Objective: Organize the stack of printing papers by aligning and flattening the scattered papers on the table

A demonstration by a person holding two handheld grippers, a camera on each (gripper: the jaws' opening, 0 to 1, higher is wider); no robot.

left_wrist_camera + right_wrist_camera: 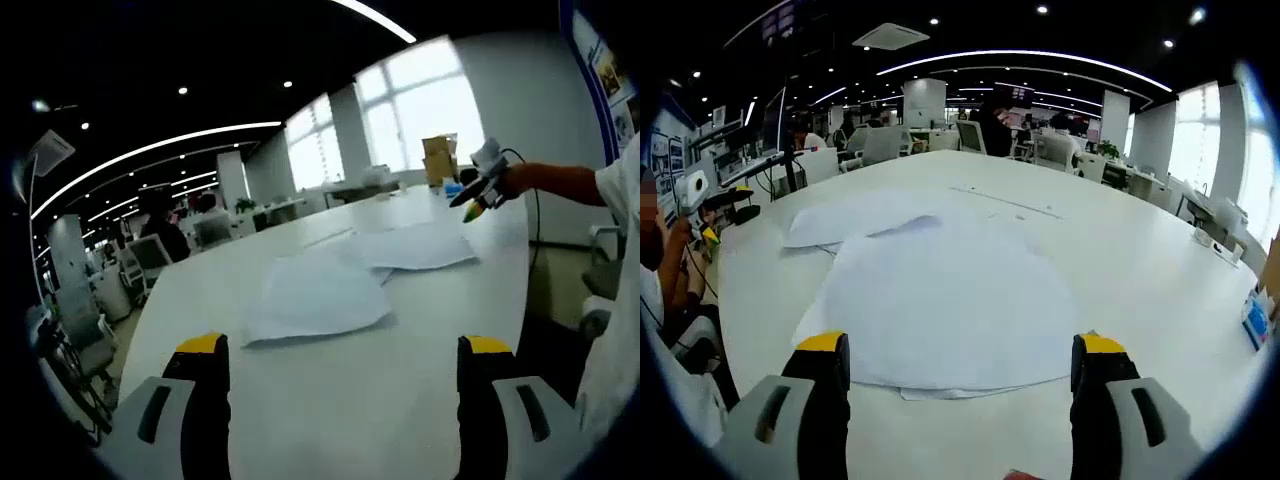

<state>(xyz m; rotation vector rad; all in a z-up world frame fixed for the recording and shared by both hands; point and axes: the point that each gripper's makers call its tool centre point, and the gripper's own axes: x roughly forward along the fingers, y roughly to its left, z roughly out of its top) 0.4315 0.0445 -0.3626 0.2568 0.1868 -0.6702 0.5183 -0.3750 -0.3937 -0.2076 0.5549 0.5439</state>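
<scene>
Left gripper (343, 362) jaws wide apart, holding nothing; scattered papers (318, 293) lie flat on white table (420, 390) ahead, apart from tips. Right gripper (960, 365) jaws spread wide, empty; papers (945, 300) just beyond tips, near edge between them. Sheets thin, white, loosely overlapped, corners fanned out. Right gripper (480, 195) seen far right, hand-held, jaw gap unclear. Office chairs (880, 143) at far side blurred

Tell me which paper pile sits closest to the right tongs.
The big pile, its near edge lying between the right tongs. The other pile lies farther off, toward the left tongs.
</scene>
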